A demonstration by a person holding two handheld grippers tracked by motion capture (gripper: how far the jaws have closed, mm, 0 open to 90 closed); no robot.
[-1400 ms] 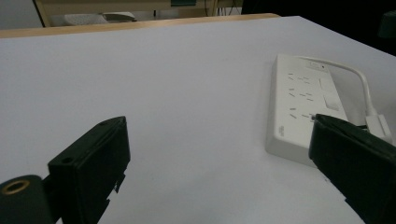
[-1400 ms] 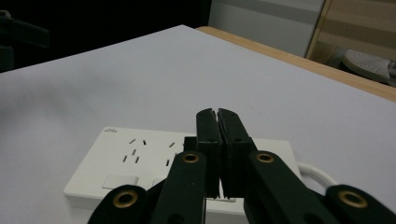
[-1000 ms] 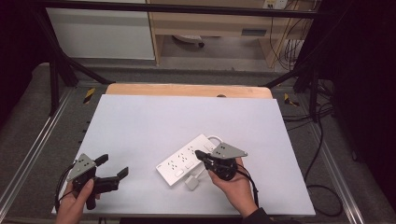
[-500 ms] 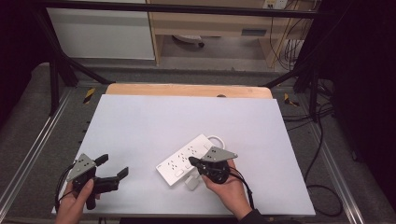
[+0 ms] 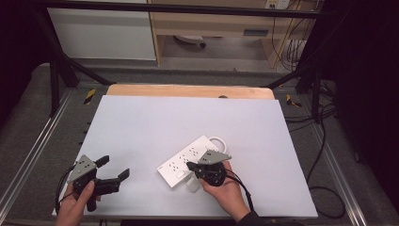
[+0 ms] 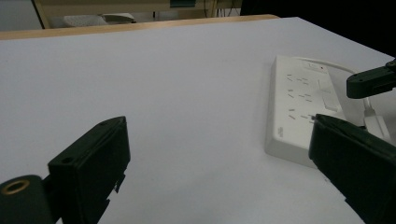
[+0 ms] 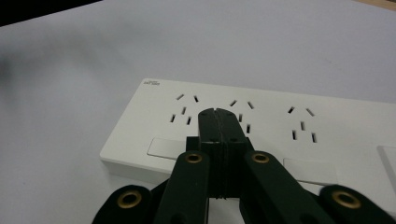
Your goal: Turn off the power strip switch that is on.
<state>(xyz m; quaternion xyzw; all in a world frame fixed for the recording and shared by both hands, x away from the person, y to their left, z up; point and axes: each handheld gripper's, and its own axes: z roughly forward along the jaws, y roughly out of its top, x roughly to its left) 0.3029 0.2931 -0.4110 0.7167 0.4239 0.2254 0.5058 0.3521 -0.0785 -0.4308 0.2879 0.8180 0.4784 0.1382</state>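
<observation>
A white power strip (image 5: 184, 160) lies slanted on the white table (image 5: 188, 117). My right gripper (image 5: 190, 165) is shut with nothing in it, and its tips hover at the strip's near long edge. In the right gripper view the closed jaws (image 7: 217, 114) point at the middle group of sockets on the power strip (image 7: 280, 126); whether they touch it I cannot tell. My left gripper (image 5: 114, 167) rests at the table's front left, open and empty. In the left gripper view its jaws (image 6: 217, 123) stand wide, with the power strip (image 6: 299, 102) off to the right.
The strip's white cable (image 5: 217, 140) loops at its far end. A small white plug (image 5: 193, 184) lies by the right hand. A wooden strip (image 5: 188, 91) edges the table's far side, with metal frame rails at left and right.
The right gripper has come down and to the left, toward the near end of the power strip, still shut. The left gripper has stayed put.
</observation>
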